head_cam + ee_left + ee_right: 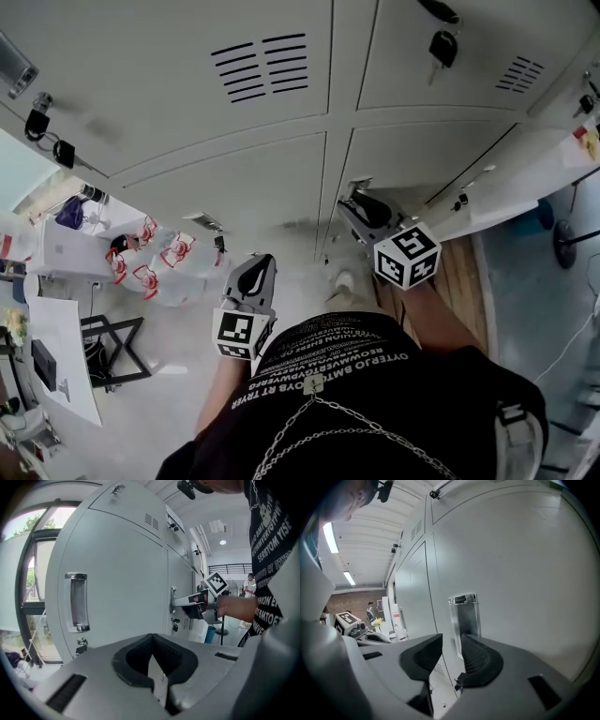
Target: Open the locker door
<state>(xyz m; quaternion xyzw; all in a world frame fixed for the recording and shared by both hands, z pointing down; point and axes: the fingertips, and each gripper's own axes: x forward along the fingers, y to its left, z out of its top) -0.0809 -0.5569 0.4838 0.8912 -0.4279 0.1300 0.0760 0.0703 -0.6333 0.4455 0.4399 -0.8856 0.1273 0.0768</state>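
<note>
The right gripper [451,641] partly hides the door's handle [465,613] in the head view, and the door [525,583] is cut off at right. Its jaws stand apart, pointing at the handle. The left gripper [151,638], jaws together and empty, hangs further left.

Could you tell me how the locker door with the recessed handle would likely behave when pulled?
The locker door looks like stiff sheet metal, so it probably swings without flexing. Its recessed handle looks smooth and shallow, so a grip could slip.

closed locker door [525,573] ahead, handle recess [466,620] free
</note>
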